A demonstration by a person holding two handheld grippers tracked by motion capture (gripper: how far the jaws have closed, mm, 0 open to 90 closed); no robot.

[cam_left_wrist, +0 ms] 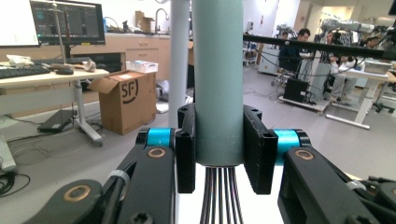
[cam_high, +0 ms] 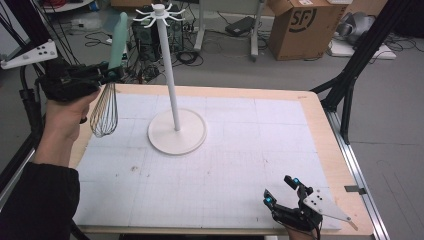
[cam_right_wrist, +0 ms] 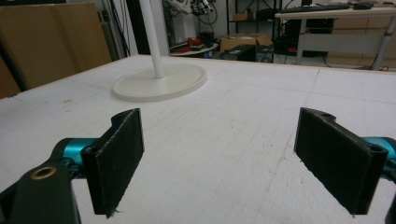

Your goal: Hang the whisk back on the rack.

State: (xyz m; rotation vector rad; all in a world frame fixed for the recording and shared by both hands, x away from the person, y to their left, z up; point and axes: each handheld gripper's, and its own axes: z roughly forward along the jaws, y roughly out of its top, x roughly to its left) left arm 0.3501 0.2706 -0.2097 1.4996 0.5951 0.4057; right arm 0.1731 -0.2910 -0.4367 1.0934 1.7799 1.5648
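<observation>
A whisk [cam_high: 106, 107] with a teal handle [cam_high: 119, 40] hangs upright at the table's left edge, wire loops pointing down. My left gripper [cam_high: 111, 73] is shut on the handle's lower end; in the left gripper view the handle [cam_left_wrist: 218, 79] fills the gap between the pads [cam_left_wrist: 256, 147] and the wires [cam_left_wrist: 220, 196] drop below. A white stand [cam_high: 175, 131] with a tall pole and hooked top [cam_high: 159, 12] sits on the mat, right of the whisk. My right gripper [cam_high: 281, 191] rests open near the front right edge, nothing between its pads [cam_right_wrist: 119, 156].
A white gridded mat [cam_high: 240, 150] covers the wooden table [cam_high: 320, 125]. The stand's base [cam_right_wrist: 161, 81] lies ahead of the right gripper. Beyond the table are a cardboard box [cam_high: 300, 25], cables and black tripod legs [cam_high: 360, 55].
</observation>
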